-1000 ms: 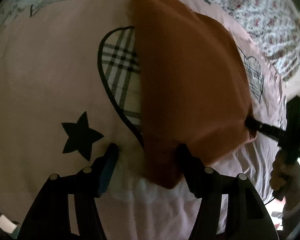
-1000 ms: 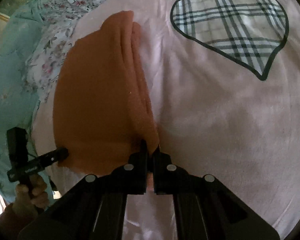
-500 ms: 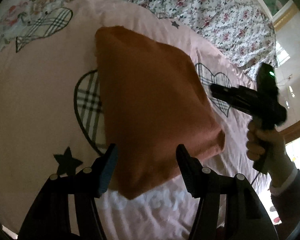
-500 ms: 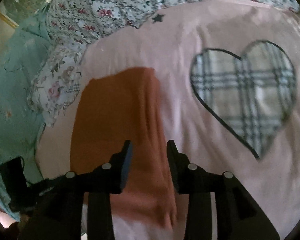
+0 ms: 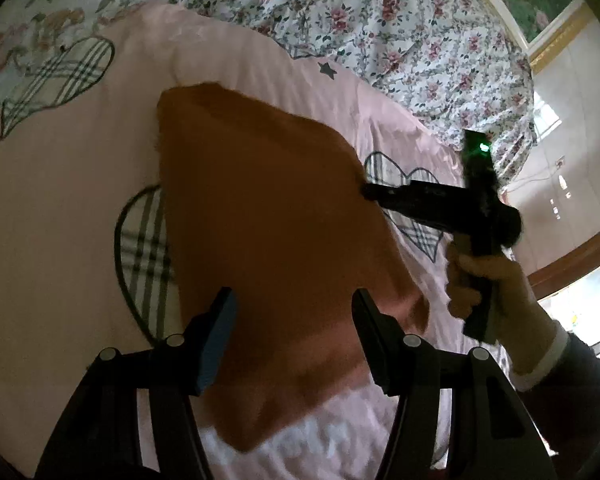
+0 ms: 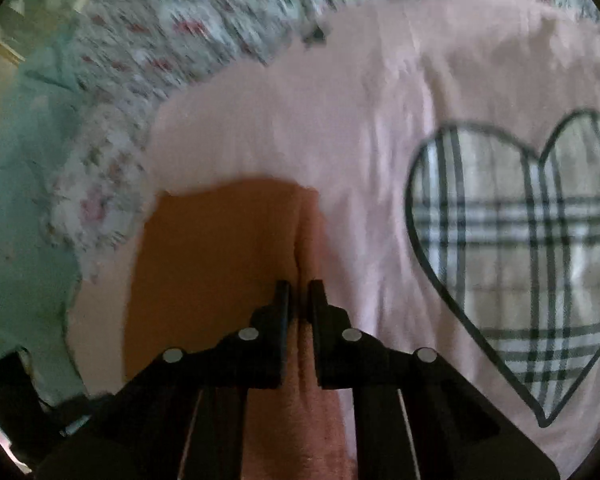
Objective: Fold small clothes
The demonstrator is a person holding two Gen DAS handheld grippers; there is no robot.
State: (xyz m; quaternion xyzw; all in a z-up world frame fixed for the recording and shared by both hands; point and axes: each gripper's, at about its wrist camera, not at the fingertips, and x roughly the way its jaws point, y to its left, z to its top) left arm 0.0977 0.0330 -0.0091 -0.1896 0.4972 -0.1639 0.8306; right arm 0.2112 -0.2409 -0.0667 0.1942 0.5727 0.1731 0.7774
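On the bed I count one orange cloth (image 5: 268,240), folded into a rough rectangle and lying flat on the pink sheet (image 5: 60,208), near the sheet's edge where the flowered quilt (image 5: 380,20) begins. Its weave looks soft and slightly fuzzy, with a doubled fold running along one long side (image 6: 308,240).

I have two sets of tongs. My left tongs (image 5: 292,320) hover above the near end of the cloth, tilted steeply down, jaws spread wide and released, with nothing pinched between the blue-faced pads (image 5: 216,336). My right tongs (image 6: 299,300) also point steeply down, over the folded edge of the cloth; the jaws are closing, only a narrow gap left. The cloth's fold shows through that gap, but the pads do not appear to press on it. From the left camera I see the right tongs (image 5: 366,191) reaching in level at the cloth's far side edge, the hand (image 5: 484,280) wrapped around the black handle, a white cuff and dark sleeve (image 5: 572,380) behind it.

The sheet is smooth cotton printed with plaid hearts: I count three from the left camera (image 5: 144,256), and one large one (image 6: 520,260) from the right, plus one small dark star (image 5: 327,70). A mint-green cloth (image 6: 16,200) lies beyond the quilt.
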